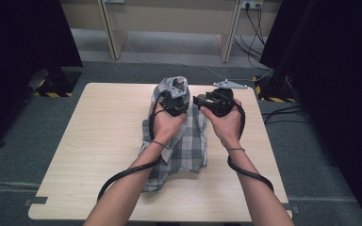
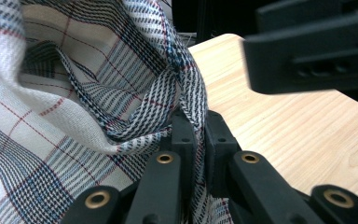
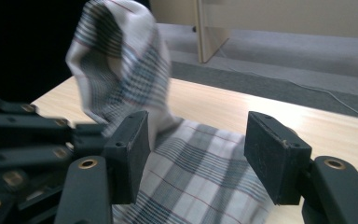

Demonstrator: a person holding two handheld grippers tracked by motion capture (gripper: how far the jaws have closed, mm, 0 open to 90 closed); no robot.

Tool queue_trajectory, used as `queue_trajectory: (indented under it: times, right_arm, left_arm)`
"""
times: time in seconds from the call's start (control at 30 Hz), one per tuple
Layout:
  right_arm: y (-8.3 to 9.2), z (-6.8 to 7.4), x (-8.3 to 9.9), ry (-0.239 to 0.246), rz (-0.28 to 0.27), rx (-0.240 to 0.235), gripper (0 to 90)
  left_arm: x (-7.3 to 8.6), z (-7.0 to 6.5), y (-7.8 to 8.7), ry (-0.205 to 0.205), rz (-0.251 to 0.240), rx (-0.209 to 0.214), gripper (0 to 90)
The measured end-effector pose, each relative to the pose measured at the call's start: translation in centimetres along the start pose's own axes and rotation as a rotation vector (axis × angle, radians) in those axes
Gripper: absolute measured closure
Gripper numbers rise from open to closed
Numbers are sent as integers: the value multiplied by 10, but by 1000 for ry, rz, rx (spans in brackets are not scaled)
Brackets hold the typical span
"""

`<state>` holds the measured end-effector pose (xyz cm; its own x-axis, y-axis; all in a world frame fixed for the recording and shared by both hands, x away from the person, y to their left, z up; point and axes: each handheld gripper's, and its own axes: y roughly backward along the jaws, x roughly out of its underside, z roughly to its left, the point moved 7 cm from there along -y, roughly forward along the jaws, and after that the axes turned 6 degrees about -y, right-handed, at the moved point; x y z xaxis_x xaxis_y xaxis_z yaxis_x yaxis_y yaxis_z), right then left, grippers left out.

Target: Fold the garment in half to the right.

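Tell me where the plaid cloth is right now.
In the high view the plaid cloth lies mid-table, between the person's forearms. Its far end is lifted, pinched in the left gripper, beside the open right gripper.

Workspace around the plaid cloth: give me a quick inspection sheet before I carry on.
Surface: light wooden table, bare around the cloth.
Job's things: plaid cloth, one part lifted, the rest lying on the table.
Clutter: nothing seen.
Grippers: left gripper shut on a fold of the cloth; right gripper open, nothing between its jaws, cloth behind them.
Cables: a black cable trails along each forearm; more cables on the floor to the right.
Surroundings: grey carpet, dark panels on both sides, wooden legs beyond.
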<state>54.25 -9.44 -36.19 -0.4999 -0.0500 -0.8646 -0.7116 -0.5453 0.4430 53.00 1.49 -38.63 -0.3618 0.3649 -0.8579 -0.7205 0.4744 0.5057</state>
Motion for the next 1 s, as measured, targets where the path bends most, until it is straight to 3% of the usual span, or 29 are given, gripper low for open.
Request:
queue_trajectory:
  times: [0.3,0.67,0.8,1.0]
  right_arm:
    - [-19,17,-16,35,43,-33,410]
    - [-43,23,-10,33,136,-51,424]
    - [-47,21,-9,20,158,-52,479]
    - [-50,23,-8,37,197,-57,702]
  left_arm:
    - [1,-1,-1,-6,5,5,835]
    - [1,-1,0,-14,5,2,835]
    - [2,-1,0,-21,11,4,835]
    - [3,-2,-2,-31,17,4,835]
